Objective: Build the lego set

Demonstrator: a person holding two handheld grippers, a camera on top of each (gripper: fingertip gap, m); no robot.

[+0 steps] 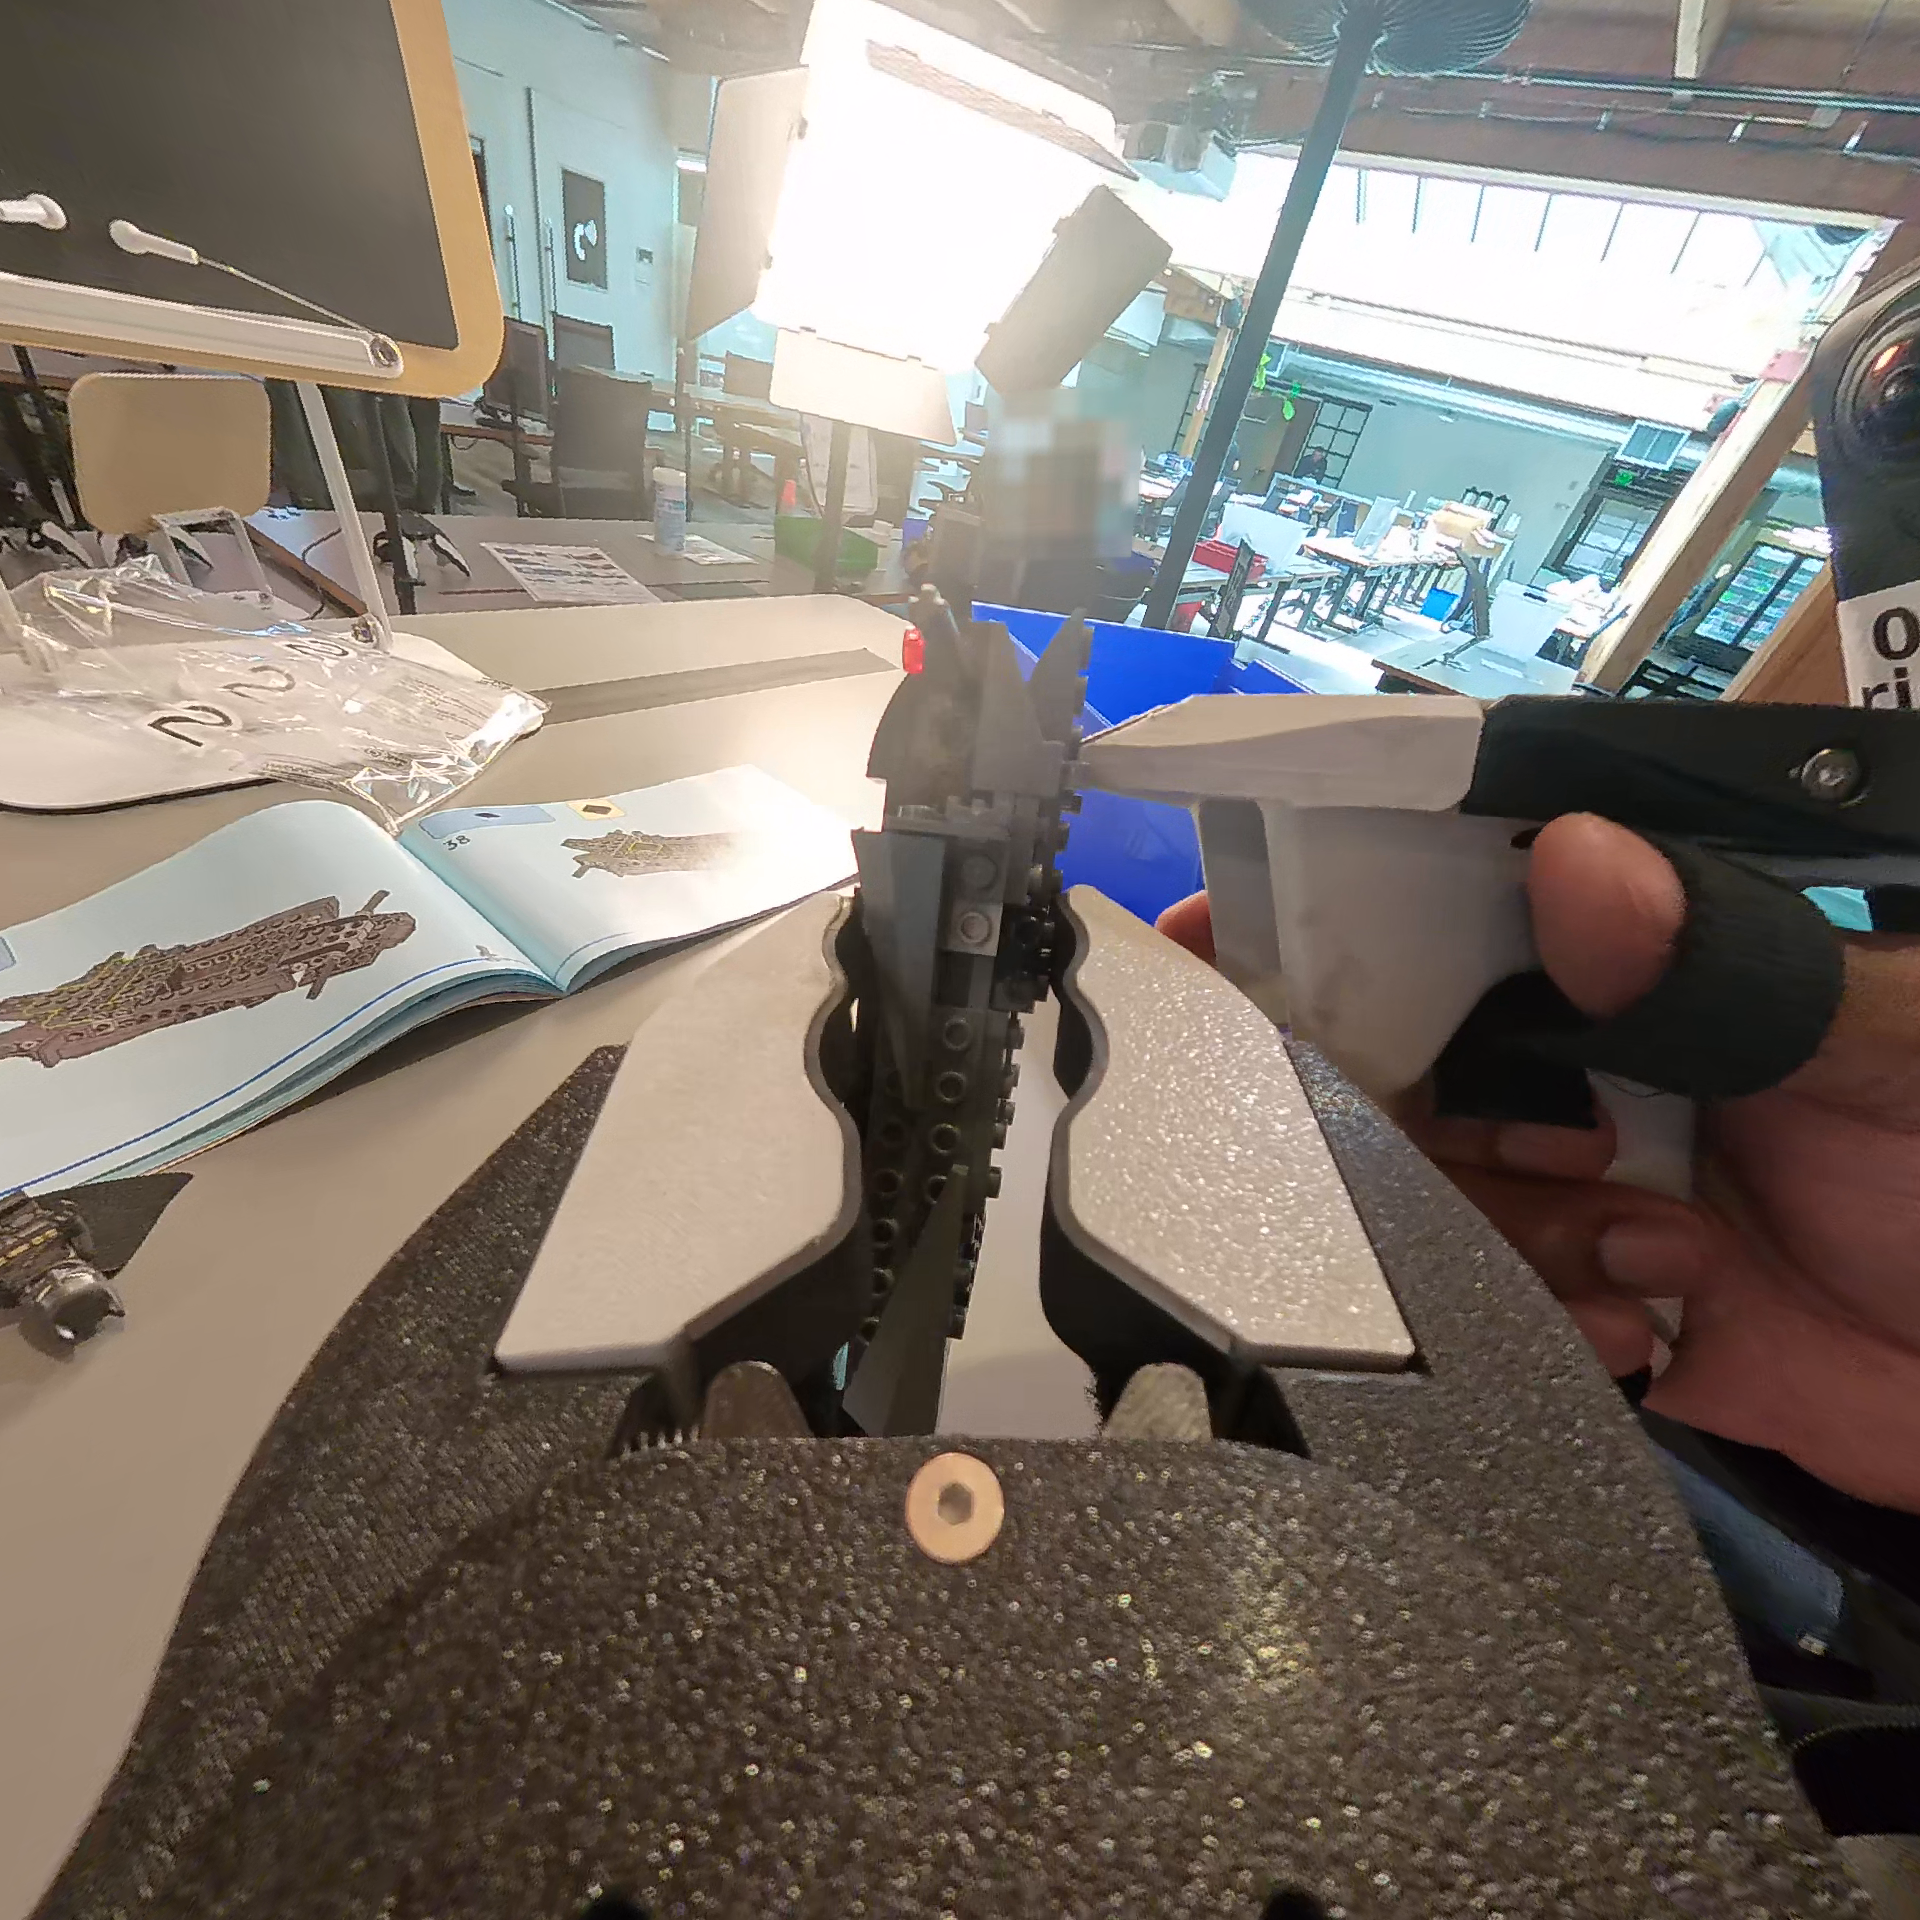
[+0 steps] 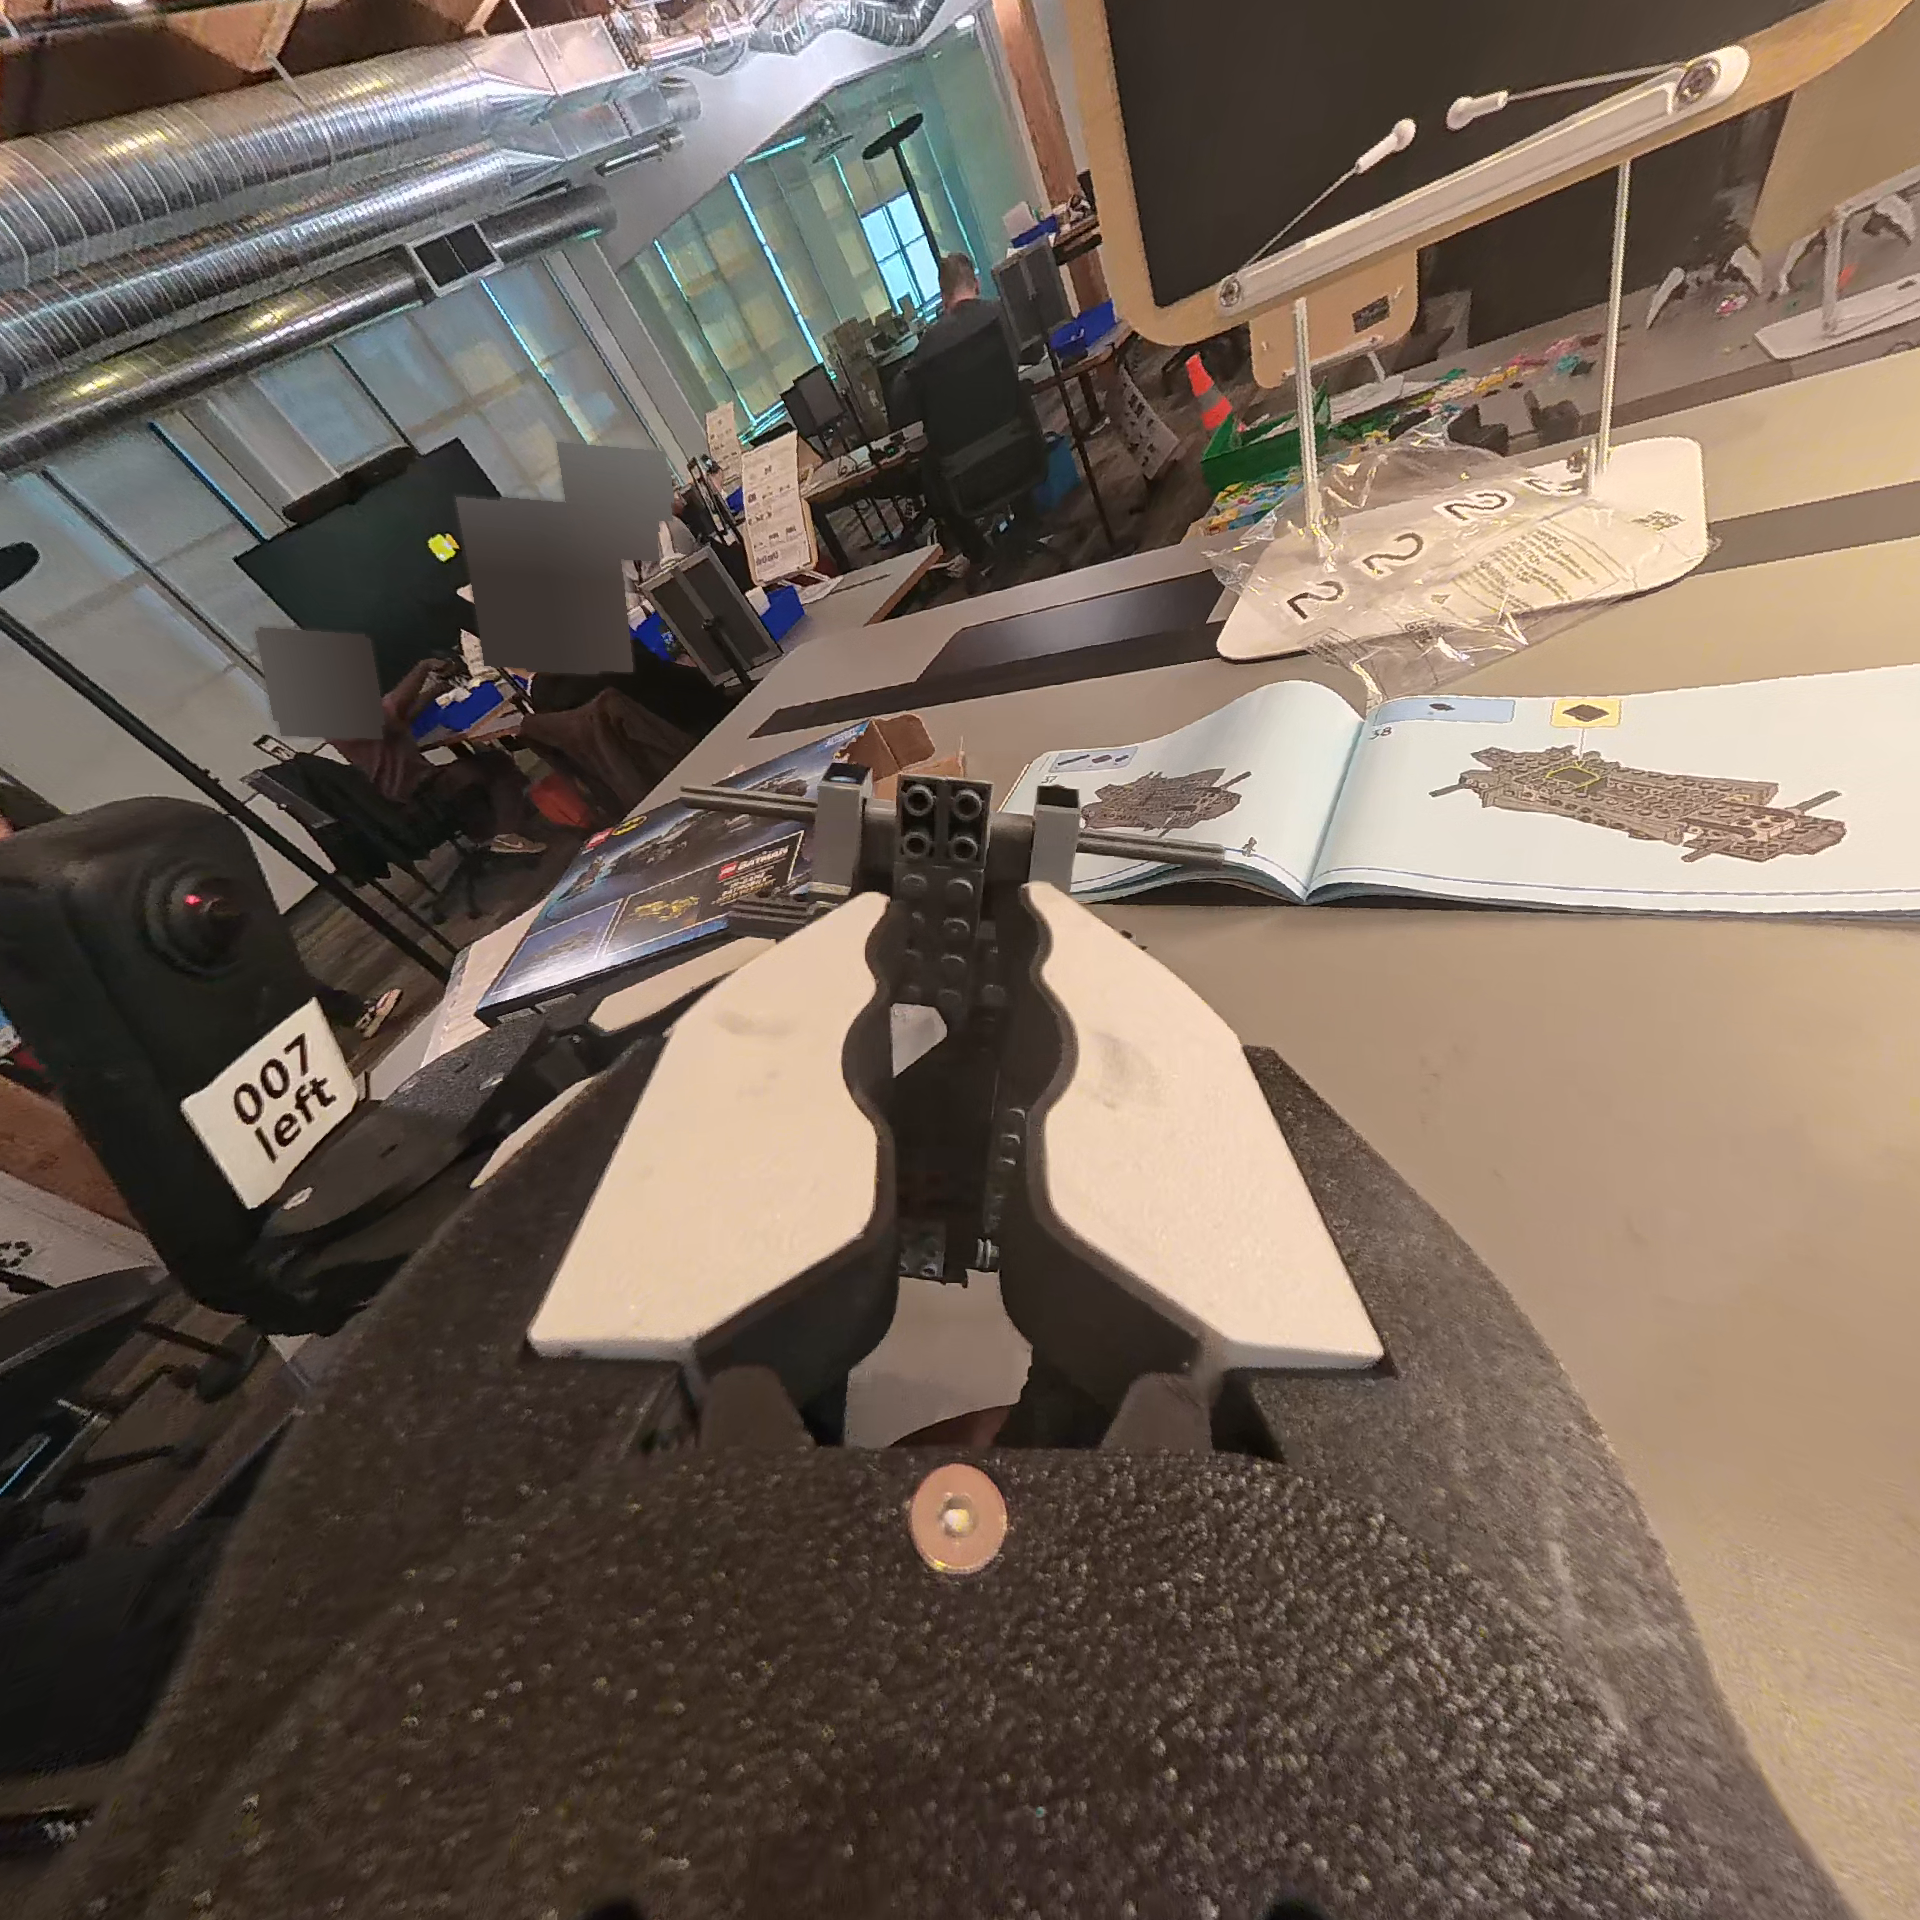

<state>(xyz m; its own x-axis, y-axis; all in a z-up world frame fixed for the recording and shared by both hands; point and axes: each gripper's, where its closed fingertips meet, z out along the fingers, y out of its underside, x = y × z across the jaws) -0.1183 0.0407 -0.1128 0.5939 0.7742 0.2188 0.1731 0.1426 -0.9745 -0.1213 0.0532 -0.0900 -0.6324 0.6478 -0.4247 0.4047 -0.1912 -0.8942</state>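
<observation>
Left wrist view: left gripper (image 1: 951, 914) clamps grey brick model (image 1: 961, 831) upright betw. both pads; right gripper (image 1: 1091, 758) tips touch model's upper right edge. Open instruction booklet (image 1: 416, 914) on table (image 1: 260, 1299) at left.

Right wrist view: the model (image 2: 940, 862) w/ its cross axle sits betw. right gripper's fingers; whether pads press, can't tell. Booklet beyond.

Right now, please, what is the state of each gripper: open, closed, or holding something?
Left gripper: closed on the grey brick model, held upright.
Right gripper: its fingers flank one end of the same model; whether they press it cannot be told.
</observation>
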